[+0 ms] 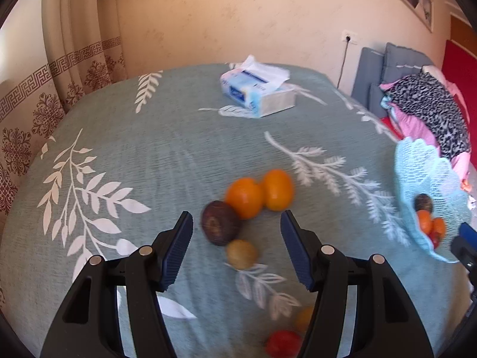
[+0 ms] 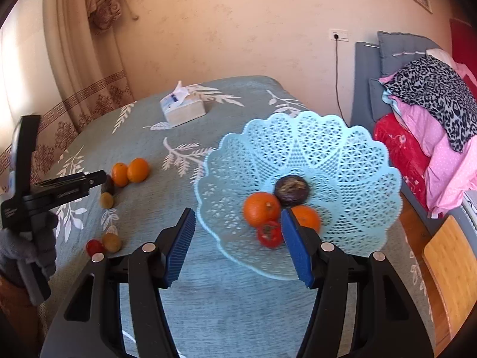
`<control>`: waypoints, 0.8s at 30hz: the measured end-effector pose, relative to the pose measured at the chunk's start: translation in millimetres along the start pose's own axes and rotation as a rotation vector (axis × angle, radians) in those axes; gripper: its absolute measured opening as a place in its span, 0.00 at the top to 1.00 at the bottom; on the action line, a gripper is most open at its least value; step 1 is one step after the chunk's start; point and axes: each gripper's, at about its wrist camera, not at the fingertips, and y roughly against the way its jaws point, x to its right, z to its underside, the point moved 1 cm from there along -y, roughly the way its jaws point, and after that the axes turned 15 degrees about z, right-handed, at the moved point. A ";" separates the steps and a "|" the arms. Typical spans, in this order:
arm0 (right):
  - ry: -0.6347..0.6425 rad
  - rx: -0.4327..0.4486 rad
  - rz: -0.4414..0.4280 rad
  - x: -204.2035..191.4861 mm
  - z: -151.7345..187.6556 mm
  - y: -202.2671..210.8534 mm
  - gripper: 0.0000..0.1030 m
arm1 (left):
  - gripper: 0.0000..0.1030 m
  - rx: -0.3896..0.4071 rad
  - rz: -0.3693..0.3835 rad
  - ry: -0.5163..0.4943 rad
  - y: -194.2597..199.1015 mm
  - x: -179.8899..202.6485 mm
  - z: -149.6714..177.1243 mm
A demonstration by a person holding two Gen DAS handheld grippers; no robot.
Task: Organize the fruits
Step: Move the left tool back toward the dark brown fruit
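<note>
In the left wrist view my left gripper [image 1: 237,223] is open and empty above a cluster of loose fruit: two oranges [image 1: 244,197] [image 1: 278,189], a dark purple fruit [image 1: 219,222] and a small brown-green fruit [image 1: 241,254]. A red fruit [image 1: 283,343] and a yellowish one [image 1: 304,317] lie nearer. In the right wrist view my right gripper [image 2: 238,223] is open and empty just in front of the light blue lattice basket [image 2: 342,155], which holds two oranges [image 2: 261,208], a dark fruit [image 2: 291,190] and a red fruit [image 2: 269,234].
A tissue box [image 1: 256,91] stands at the table's far side on the teal leaf-print cloth [image 1: 149,149]. Curtains hang at the left. A bed with piled clothes [image 2: 432,113] and a wooden chair [image 2: 453,268] are at the right.
</note>
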 end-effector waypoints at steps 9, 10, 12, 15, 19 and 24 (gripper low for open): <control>0.052 -0.011 -0.033 -28.0 -0.4 -0.7 0.40 | 0.45 -0.059 0.024 0.006 -23.9 -26.1 -0.8; 0.057 -0.013 -0.036 -31.2 0.0 -1.2 0.40 | 0.47 -0.066 0.031 0.009 -26.8 -29.1 -0.8; 0.066 -0.019 -0.047 -37.0 0.6 -1.9 0.40 | 0.48 -0.074 0.039 0.020 -31.0 -33.0 -1.0; 0.085 -0.030 -0.066 -49.2 1.2 -4.2 0.40 | 0.51 -0.064 0.082 0.040 -31.4 -39.5 -3.5; 0.114 -0.051 -0.097 -67.3 4.0 -7.3 0.40 | 0.54 -0.057 0.124 0.060 -30.9 -44.5 -3.8; 0.137 -0.082 -0.131 -83.8 7.4 -11.5 0.40 | 0.54 -0.056 0.175 0.090 -30.3 -52.2 1.0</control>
